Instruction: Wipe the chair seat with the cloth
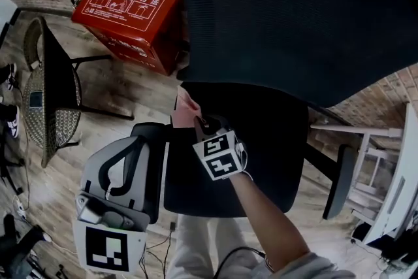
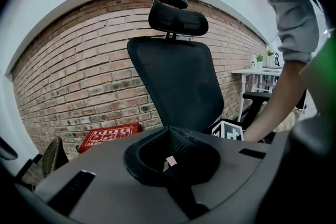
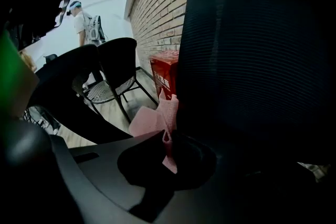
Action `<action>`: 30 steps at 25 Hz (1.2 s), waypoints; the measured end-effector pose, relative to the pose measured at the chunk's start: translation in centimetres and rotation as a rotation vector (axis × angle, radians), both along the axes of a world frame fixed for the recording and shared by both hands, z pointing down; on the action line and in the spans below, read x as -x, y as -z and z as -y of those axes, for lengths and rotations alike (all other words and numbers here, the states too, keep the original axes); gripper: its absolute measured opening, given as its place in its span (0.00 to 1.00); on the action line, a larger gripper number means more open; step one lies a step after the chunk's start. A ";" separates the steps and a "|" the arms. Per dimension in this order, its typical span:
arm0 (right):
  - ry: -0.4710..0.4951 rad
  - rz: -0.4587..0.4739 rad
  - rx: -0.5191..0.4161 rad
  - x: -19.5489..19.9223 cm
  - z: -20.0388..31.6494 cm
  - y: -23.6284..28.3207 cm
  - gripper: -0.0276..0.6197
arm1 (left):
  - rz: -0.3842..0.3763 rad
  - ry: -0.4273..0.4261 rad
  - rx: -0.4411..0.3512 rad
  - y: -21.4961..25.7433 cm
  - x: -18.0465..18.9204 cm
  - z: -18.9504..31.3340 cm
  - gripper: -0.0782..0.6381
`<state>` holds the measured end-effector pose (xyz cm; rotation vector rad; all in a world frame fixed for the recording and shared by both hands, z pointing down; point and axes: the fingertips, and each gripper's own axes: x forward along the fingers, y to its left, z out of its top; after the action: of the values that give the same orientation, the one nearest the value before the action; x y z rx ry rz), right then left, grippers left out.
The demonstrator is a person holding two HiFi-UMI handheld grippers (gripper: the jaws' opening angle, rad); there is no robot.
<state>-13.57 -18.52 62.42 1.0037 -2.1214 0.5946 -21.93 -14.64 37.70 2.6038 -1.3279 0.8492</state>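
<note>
Lower left, the left gripper [image 2: 170,157] idles, jaws together; mid-frame the right gripper [image 3: 167,136] pinches the pink cloth [image 1: 185,111] at the chair seat [image 1: 268,140]; wiping looks underway, next needing a pressed sweep rightward.

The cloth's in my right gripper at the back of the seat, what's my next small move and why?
Probably pull the right gripper toward you, dragging the pink cloth forward across the seat. The cloth sits at the seat's rear left corner by the backrest; most of the seat lies nearer you.
</note>
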 end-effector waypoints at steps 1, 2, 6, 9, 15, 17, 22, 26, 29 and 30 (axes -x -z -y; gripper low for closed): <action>-0.003 -0.011 0.000 -0.1 0.3 -0.4 0.13 | -0.001 0.002 0.003 -0.2 0.0 0.0 0.13; -0.008 -0.020 0.000 -0.3 0.7 -0.9 0.13 | 0.000 0.001 0.004 -0.4 -0.1 0.1 0.13; -0.050 -0.043 0.009 -0.8 2.0 -2.3 0.13 | -0.004 0.009 0.020 -1.4 -0.3 0.1 0.13; -0.063 -0.058 0.007 -1.3 2.9 -2.7 0.13 | 0.000 0.004 0.024 -1.8 -0.7 0.2 0.13; -0.097 -0.077 0.030 -3.1 3.6 -3.6 0.13 | -0.005 -0.007 0.027 -2.4 -2.1 0.7 0.13; -0.107 -0.084 0.028 -4.0 3.6 -3.7 0.13 | -0.004 -0.014 0.027 -2.6 -2.6 0.8 0.13; -0.148 -0.108 0.030 -7.3 3.5 -4.2 0.13 | -0.009 -0.029 0.026 -2.8 -4.2 0.9 0.13; -0.199 -0.124 0.039 -10.7 3.1 -4.3 0.13 | -0.003 -0.072 0.020 -2.8 -6.4 0.8 0.13; -0.241 -0.140 0.043 -13.7 2.7 -4.4 0.13 | 0.004 -0.123 0.008 -2.7 -8.5 0.7 0.13; -0.259 -0.144 0.045 -14.7 2.6 -4.5 0.12 | 0.004 -0.137 0.008 -2.8 -9.1 0.7 0.13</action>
<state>1.15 -21.08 66.87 1.2675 -1.8587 0.6706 -12.82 -15.37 40.50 2.7142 -1.1551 0.8773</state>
